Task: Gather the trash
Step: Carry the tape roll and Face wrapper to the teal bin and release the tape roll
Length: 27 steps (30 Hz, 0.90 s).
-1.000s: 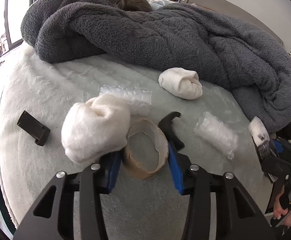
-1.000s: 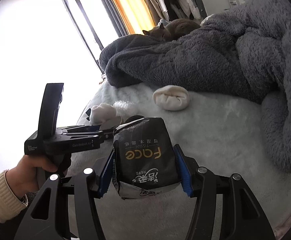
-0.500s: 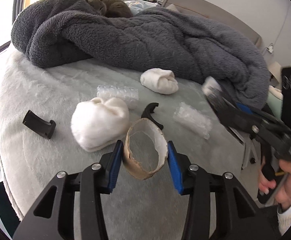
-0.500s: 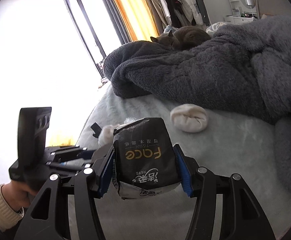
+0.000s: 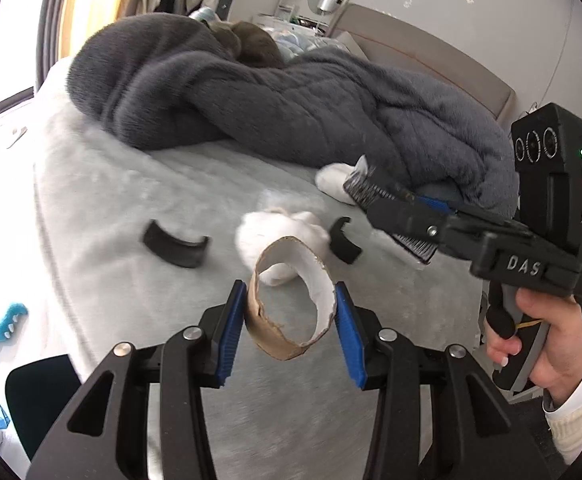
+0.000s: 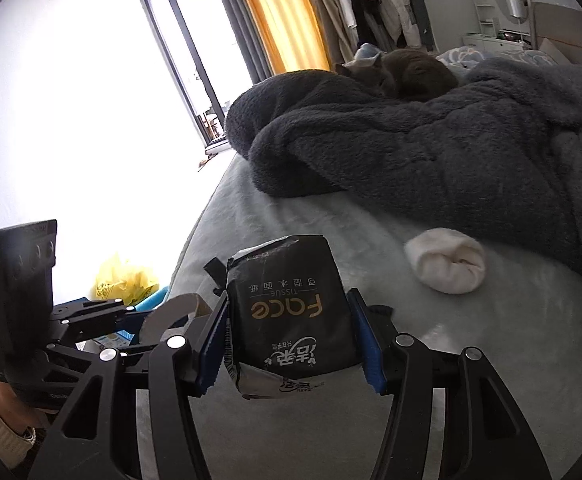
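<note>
Gripping a cardboard ring [image 5: 291,300], left gripper [image 5: 291,332]; right gripper [image 6: 291,344] clamps a tissue pack [image 6: 287,320].

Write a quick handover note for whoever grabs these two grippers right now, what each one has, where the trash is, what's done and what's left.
Left gripper: shut on the cardboard tape ring, lifted off the bed.
Right gripper: shut on the black tissue pack, also held above the bed.
Done: both pieces picked up; neither dropped off yet. A yellow bag sits on the floor beside the bed, possibly the trash bag.
Left on the bed: two white sock rolls and two black curved clips; whether those count as trash is unclear. A cat lies on the grey blanket; keep clear.
</note>
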### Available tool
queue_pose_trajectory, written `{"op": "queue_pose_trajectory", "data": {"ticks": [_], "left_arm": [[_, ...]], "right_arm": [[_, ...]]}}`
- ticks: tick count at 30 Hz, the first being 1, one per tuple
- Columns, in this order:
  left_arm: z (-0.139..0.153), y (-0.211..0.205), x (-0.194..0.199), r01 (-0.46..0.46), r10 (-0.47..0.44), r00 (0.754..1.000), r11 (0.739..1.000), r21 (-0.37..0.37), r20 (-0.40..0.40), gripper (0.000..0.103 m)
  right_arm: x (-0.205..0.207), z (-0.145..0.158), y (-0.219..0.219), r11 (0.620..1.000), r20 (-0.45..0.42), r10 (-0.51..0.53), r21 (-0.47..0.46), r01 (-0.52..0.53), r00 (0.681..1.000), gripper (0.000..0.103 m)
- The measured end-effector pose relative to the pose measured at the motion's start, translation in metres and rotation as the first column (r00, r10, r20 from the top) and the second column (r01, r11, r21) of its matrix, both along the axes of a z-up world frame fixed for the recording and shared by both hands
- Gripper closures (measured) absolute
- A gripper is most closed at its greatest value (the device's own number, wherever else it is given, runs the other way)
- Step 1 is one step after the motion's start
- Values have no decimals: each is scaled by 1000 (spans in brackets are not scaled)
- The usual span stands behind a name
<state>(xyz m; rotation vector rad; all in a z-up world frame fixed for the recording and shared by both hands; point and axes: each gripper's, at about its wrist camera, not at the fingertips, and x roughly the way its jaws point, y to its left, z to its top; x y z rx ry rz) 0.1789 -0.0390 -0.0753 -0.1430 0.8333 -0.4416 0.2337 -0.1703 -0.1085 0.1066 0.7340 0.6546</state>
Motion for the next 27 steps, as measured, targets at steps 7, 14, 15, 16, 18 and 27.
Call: {"op": "queue_pose_trajectory", "data": {"ticks": [7,14,15,16,18,27], "left_arm": [[3,44,-10,-66,66,998,998,1,18,56],[1,97,-19,-177,177,984,984,5,10,56],[-1,104,-18,-192,192,981,981,9,4,56],[-3,110,-19,-203,204,979,979,14,-2,56],[-8,123,-22,-226,227,974,974,26,-17,56],[-40,174,-32,-307,315,943,947,91,-105,56]], "right_arm": [[1,1,44,999,1,44,-26,-44,999,46],[-3,1,88,994,-1,102,-44,-102,995,46],[-4,2,94,993,2,109,-47,-109,994,46],[-4,3,100,992,5,117,-49,-116,993,46],[-6,5,112,990,10,132,-51,-131,991,46],[-18,12,169,978,20,202,-48,-201,979,46]]}}
